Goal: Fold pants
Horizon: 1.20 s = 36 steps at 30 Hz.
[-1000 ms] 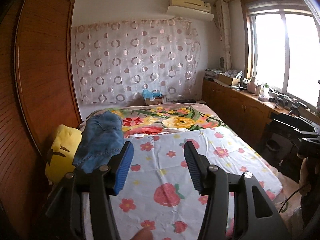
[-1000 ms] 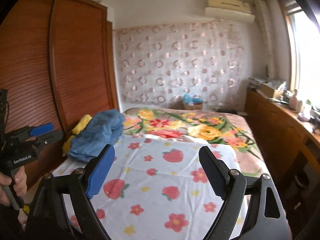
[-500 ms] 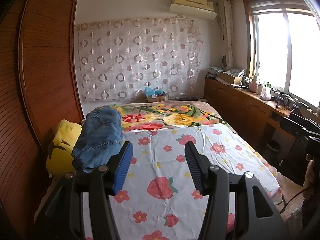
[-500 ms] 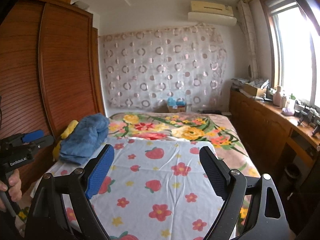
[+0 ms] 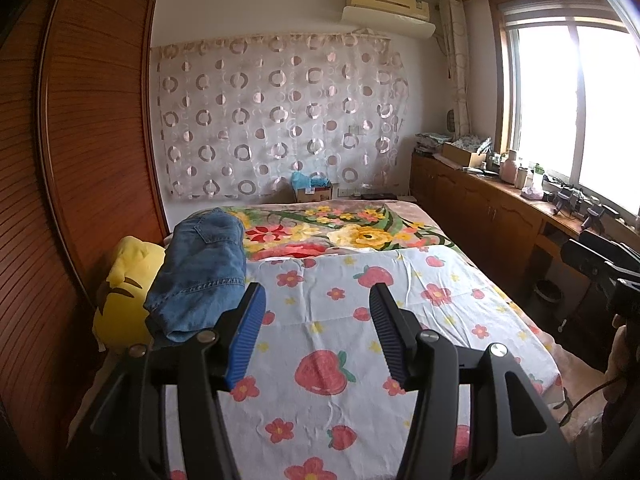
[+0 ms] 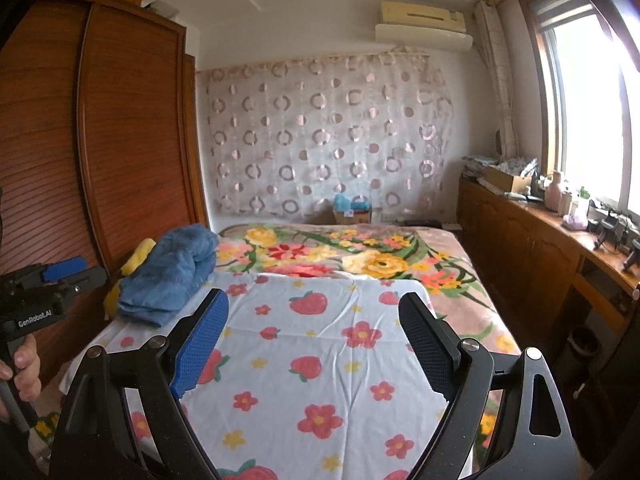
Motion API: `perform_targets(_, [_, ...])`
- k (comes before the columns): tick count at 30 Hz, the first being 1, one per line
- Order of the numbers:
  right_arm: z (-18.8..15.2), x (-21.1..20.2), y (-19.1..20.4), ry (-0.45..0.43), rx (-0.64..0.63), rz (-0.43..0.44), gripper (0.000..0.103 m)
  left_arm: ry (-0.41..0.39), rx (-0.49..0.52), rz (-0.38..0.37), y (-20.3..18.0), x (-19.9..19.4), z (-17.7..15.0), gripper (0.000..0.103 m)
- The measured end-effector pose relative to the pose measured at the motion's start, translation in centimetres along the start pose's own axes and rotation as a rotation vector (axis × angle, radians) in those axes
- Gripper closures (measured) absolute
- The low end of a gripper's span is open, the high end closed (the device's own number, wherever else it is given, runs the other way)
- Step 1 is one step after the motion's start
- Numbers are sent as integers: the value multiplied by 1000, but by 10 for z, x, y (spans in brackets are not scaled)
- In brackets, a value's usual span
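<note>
- A bed (image 5: 500, 320) fills the middle of the room, spread with a white sheet (image 5: 340, 340) printed with strawberries and flowers; beyond it lies a floral blanket (image 5: 360, 232).
- A wooden wardrobe (image 5: 80, 160) stands along the bed's left side, and a circle-patterned curtain (image 5: 280, 120) hangs on the far wall.
- Blue denim pants (image 5: 200, 276) lie in a loose heap at the left edge of the bed, partly on the sheet and resting against a yellow plush toy (image 5: 124, 292).
- The left gripper (image 5: 316, 324) hovers above the sheet with its jaws spread wide, holding nothing; the pants sit just past its left finger.
- The right gripper (image 6: 312, 328) also hangs over the sheet, jaws wide apart and empty, well apart from the pants (image 6: 168, 272).
</note>
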State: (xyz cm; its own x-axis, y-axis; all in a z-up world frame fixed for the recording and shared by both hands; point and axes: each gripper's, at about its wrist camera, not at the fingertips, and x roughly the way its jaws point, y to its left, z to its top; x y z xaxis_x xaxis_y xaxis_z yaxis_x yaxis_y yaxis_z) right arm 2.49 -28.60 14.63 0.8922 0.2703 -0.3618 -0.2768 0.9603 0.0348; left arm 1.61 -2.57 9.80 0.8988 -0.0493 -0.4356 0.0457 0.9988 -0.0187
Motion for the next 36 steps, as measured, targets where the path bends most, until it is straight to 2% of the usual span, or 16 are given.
perform_targets(36, [-3,-2,4,5,-9,-10,14,-12,4,7,6,-6,-3,49])
